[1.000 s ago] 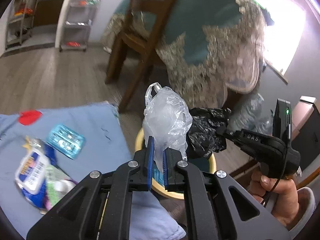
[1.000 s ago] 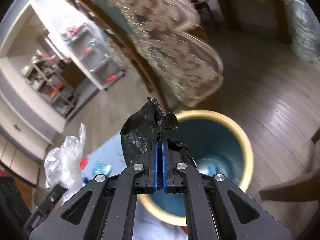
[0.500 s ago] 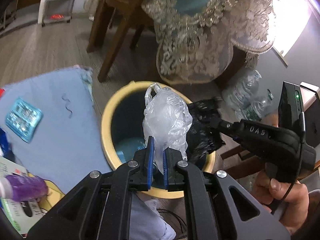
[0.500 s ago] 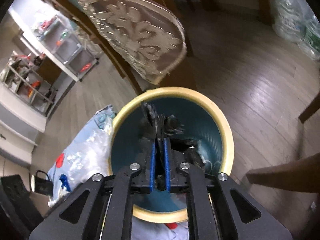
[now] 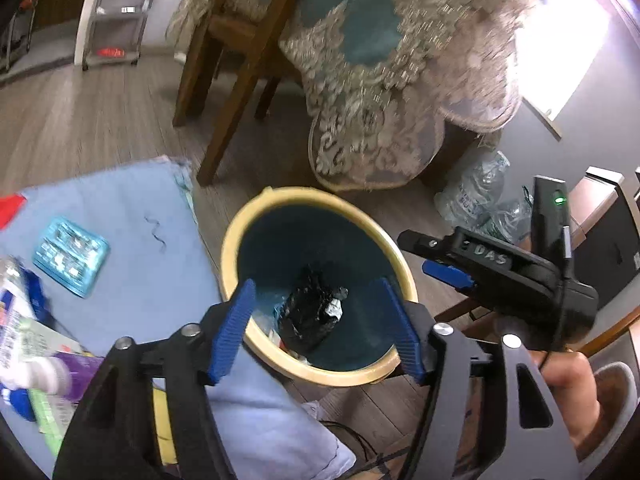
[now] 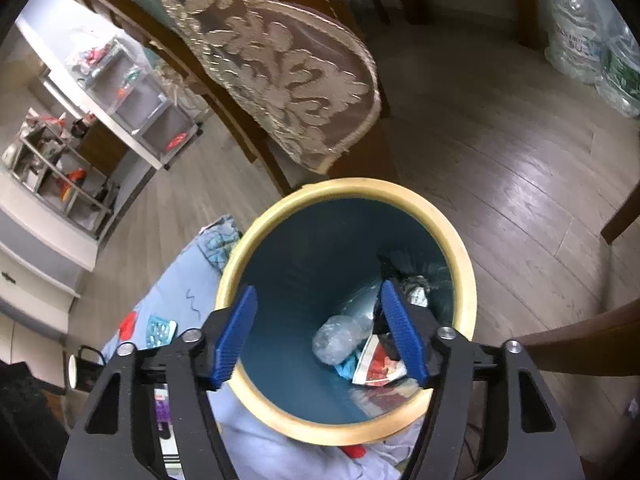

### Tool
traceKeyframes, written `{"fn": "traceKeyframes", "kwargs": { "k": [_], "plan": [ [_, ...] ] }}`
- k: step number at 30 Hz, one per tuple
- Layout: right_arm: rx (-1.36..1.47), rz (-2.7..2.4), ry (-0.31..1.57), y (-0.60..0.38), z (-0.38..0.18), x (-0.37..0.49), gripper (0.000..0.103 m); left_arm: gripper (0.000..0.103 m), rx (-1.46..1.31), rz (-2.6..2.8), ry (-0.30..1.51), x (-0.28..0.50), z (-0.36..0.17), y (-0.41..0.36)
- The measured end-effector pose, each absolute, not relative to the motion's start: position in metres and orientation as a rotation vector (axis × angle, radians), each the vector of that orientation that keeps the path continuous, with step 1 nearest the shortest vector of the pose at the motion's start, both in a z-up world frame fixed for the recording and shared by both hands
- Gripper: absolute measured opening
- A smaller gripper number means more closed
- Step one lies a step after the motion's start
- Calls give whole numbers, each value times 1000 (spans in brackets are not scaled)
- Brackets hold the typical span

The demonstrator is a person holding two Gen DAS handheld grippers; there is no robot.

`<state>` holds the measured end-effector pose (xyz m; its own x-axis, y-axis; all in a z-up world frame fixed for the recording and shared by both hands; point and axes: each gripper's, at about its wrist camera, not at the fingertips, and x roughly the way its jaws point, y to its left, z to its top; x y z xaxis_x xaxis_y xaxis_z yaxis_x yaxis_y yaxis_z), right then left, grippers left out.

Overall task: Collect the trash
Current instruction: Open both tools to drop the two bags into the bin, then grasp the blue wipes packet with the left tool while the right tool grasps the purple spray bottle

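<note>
Left wrist view: the left gripper (image 5: 320,328) hangs over the round yellow-rimmed teal bin (image 5: 240,236), its jaws opening with nothing between them; a crumpled black plastic bag (image 5: 310,312) lies in the bin below and between the jaws. The right gripper (image 5: 436,256) shows to their right.

Right wrist view: its jaws are opening too, empty, above a clear crumpled bag (image 6: 340,338) on the bin floor.

The drop looks done. Next, swing left to the blue blister pack (image 5: 70,256) on the light blue cloth (image 5: 140,280).

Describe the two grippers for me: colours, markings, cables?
Both the left gripper and the right gripper have black skeletal frames with triangular cut-outs, silver screw heads and ribbed blue pads. Seen from the left camera, the right one's body bears "DAS" lettering, a thin black cable and a black module with a green light.
</note>
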<state>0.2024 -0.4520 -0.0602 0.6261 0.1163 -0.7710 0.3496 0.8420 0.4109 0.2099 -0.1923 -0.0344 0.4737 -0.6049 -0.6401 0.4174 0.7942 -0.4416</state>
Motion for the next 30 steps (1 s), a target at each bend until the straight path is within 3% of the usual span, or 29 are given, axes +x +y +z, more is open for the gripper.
{"fn": "traceKeyframes", "kwargs": {
  "k": [7, 19, 30],
  "plan": [
    [505, -93, 866, -427, -43, 202, 78, 81, -185, -541, 772, 192, 3, -150],
    [360, 27, 846, -374, -29, 203, 80, 82, -250, -273, 803, 180, -4, -38],
    [241, 173, 882, -323, -40, 207, 80, 81, -333, -175, 894, 185, -37, 1]
  ]
}}
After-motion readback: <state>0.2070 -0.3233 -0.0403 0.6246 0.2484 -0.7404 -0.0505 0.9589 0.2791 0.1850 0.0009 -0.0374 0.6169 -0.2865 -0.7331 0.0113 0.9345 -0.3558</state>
